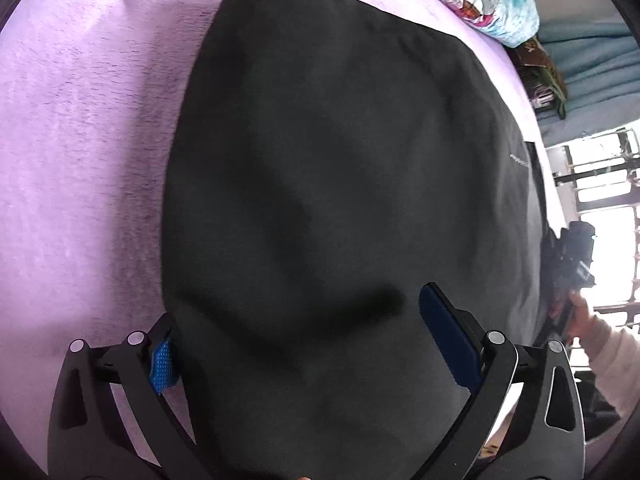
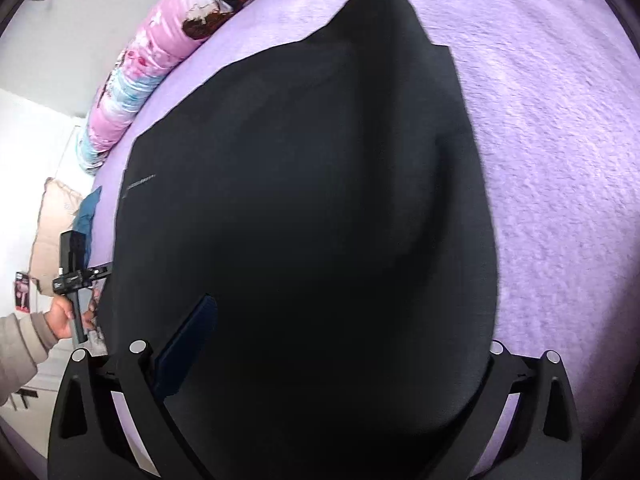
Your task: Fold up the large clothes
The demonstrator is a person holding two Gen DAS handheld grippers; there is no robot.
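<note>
A large black garment (image 1: 340,184) lies spread on a bed covered with a fuzzy purple blanket (image 1: 80,140), and it fills most of both wrist views. The left gripper (image 1: 296,344) hovers low over the near edge of the cloth with its fingers (image 1: 448,344) spread wide; one blue pad sits at the garment's outer edge beside the blanket, the other over the dark fabric. The right gripper (image 2: 332,360) is also wide apart: one finger shows over the cloth, while the other fingertip is hidden by the fabric. Neither appears to be pinching anything, though whether the pads touch the cloth cannot be told.

In the right wrist view the far end of the garment tapers to a narrow part near a flowered quilt (image 2: 160,48) rolled along the bed's edge. A pale line of print (image 2: 140,181) marks one side.

The fabric looks soft, thick and limp, probably a knit with some weight. It should sag and drag on the fuzzy blanket rather than slide freely. A good hold would likely be at the near hem corners, one per gripper, pinching through all layers so the edge lifts evenly.
</note>
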